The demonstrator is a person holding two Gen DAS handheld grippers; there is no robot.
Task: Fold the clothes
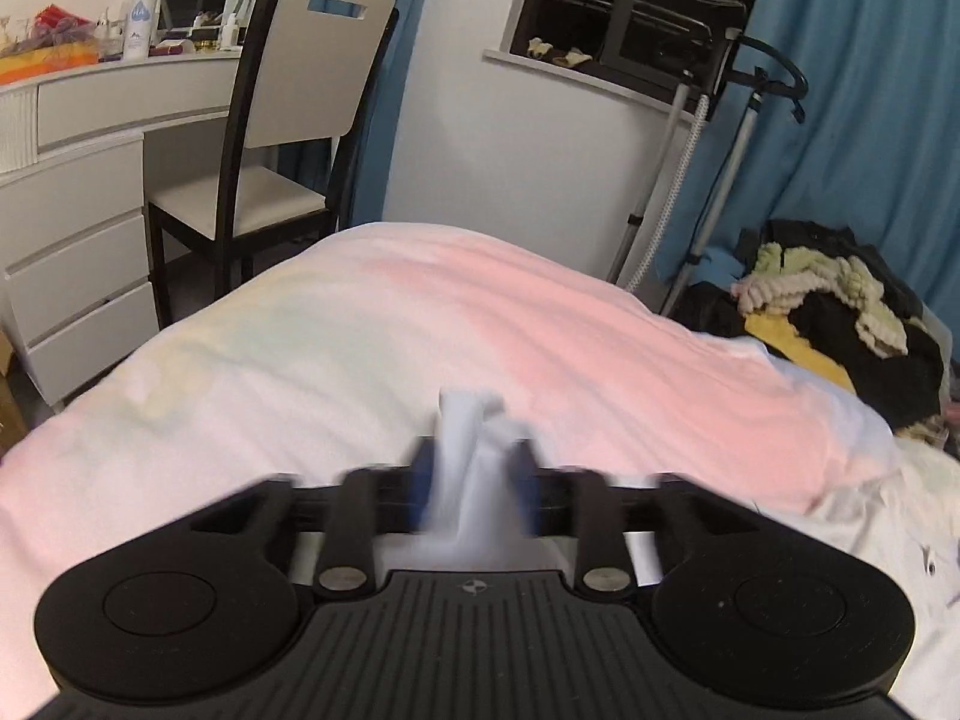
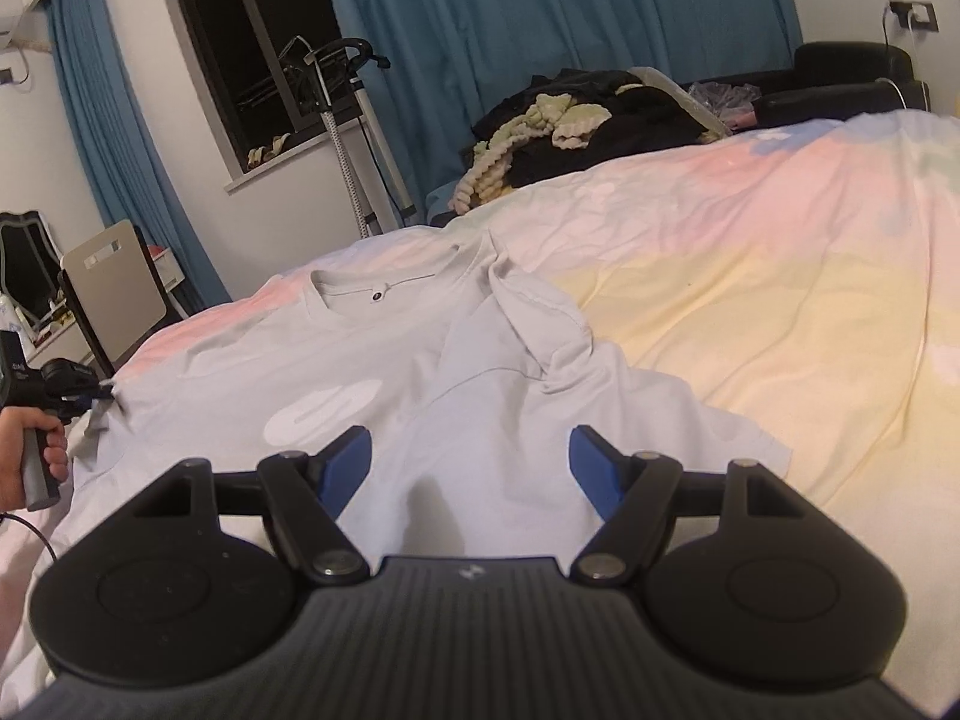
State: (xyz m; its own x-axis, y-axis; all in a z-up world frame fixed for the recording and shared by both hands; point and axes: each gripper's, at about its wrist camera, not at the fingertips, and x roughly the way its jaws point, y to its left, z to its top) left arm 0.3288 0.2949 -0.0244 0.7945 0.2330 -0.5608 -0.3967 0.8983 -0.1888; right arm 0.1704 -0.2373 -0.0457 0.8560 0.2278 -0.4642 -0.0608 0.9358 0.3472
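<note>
Holding a sleeve of the pale grey cotton T-shirt point(image 2: 336, 372) taut at the bed's point(image 2: 750, 276) left edge, left gripper point(image 1: 474, 474) clenched | right gripper point(image 2: 468, 468) released above hem, ready to grasp.

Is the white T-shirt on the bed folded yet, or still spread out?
Mostly spread. The white T-shirt lies flat with collar and chest print showing; only one sleeve is flipped inward. The left gripper pinches its other side.
</note>
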